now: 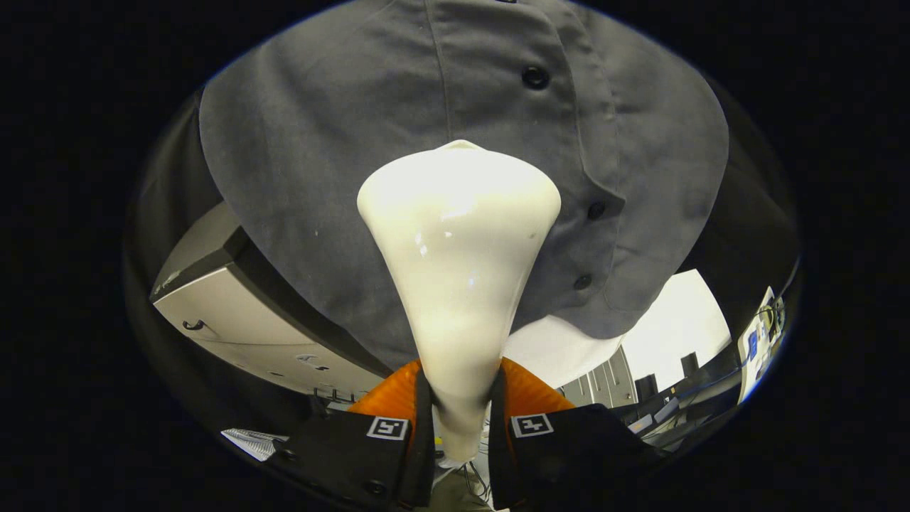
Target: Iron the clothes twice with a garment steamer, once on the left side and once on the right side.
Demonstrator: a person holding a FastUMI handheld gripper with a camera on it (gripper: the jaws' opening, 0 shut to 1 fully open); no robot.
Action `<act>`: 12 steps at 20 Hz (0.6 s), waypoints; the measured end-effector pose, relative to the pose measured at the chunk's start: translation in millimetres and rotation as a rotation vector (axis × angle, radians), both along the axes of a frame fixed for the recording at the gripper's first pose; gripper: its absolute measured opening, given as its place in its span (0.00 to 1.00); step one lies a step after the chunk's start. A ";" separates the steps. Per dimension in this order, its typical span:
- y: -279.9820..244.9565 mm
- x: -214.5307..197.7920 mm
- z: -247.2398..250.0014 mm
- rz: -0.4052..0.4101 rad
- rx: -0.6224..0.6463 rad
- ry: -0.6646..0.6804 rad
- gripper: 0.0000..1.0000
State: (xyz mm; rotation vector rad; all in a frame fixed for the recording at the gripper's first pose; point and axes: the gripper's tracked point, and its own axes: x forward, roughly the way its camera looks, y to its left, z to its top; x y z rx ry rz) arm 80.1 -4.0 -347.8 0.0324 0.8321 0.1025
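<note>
Glossy cream plastic, the garment steamer (458, 263) runs forward from between the fingers of the gripper (461, 427), which are closed on its narrow neck from both sides, its wide head against or just short of the grey button-front shirt (320, 142) hanging beyond; contact itself cannot be read. The head sits just left of the placket, with dark buttons (534, 77) lining its right side. The risks, as I judge them: the smooth tapering neck could slide or twist in the grip, and the head could catch on a button or the placket fold and bunch the loose cloth, which has no visible backing. Below the hem are a pale cabinet (234, 320), bright white floor or wall, and cables and equipment (757, 334) to the right.
</note>
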 end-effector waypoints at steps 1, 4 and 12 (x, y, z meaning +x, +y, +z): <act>-1.3 -3.0 -7.6 -0.003 -0.005 0.014 0.39; -2.7 -10.5 -22.6 -0.011 -0.011 0.048 0.39; -5.3 -29.0 -60.0 -0.040 -0.016 0.122 0.39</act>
